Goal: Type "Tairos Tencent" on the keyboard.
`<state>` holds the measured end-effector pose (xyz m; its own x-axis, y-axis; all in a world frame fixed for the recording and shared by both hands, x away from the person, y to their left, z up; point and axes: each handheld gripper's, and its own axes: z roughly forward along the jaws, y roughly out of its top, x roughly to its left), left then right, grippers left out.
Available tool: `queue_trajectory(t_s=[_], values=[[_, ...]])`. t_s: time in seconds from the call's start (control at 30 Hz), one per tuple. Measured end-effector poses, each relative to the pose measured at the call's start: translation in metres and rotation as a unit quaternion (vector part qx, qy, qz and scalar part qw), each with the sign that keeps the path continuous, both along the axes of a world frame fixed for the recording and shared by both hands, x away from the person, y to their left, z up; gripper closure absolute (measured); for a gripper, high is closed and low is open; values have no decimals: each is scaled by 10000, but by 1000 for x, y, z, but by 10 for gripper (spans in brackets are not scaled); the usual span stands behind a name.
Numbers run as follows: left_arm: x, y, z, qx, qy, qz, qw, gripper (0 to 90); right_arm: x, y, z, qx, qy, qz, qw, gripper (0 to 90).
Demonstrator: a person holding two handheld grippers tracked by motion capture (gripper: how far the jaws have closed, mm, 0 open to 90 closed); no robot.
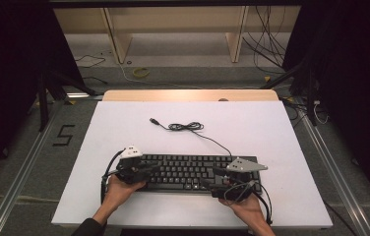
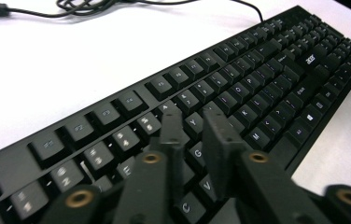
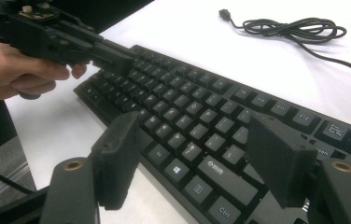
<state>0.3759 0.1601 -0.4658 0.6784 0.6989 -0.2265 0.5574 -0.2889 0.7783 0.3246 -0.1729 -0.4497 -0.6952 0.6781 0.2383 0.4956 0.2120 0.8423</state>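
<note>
With the left gripper (image 2: 194, 123) low over the letter keys near G, jaws drawn almost together on nothing, treat the narrow tip as one blunt finger: come straight down on a single key and lift straight off, so as not to catch a neighbour. With the right gripper (image 3: 197, 135) spread wide above the bottom row by the Windows and Ctrl keys, narrow the jaws before pressing, or steady the front edge, since wide jaws likely strike two keys at once. Cannot tell whether either tip touches a key. From above, find the left hand (image 1: 119, 189) at 7 o'clock and the right hand (image 1: 244, 201) at 5 o'clock of the keyboard (image 1: 188, 172), which lies square along the near side of the table (image 1: 271, 128). Press lightly; on so smooth a white top, expect the board to slide toward 12 o'clock under a slanted push. Leave alone the cable (image 1: 189, 127), which runs from the back edge toward 12 o'clock, bunches into loose loops and ends in a free plug (image 1: 153, 120) at about 11 o'clock. Beyond the table's pale wooden far edge, note grey floor with a black figure five (image 1: 64, 135) at 9 o'clock, a yellow ring (image 1: 141, 72) and stray wires near 12 o'clock, a light wooden frame (image 1: 173, 22) behind them, and dark curtains at 3 and 9 o'clock.
</note>
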Motion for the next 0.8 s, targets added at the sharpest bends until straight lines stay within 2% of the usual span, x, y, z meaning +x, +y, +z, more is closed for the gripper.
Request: queue_trajectory(t_s=[0.1, 0.27, 0.53, 0.8], values=[[4, -7, -1, 106, 22, -102, 9999, 837, -2, -1, 0, -8, -14, 9, 10000, 356], [9, -15, -4, 292, 64, -129, 9995, 888, -5, -3, 0, -5, -14, -4, 10000, 355], [15, -15, -6, 342, 149, -33, 9993, 889, -8, -4, 0, 2, -34, -5, 10000, 349], [18, -16, -8, 459, 186, -59, 9988, 889, -10, -5, 0, -1, -40, 0, 10000, 340]])
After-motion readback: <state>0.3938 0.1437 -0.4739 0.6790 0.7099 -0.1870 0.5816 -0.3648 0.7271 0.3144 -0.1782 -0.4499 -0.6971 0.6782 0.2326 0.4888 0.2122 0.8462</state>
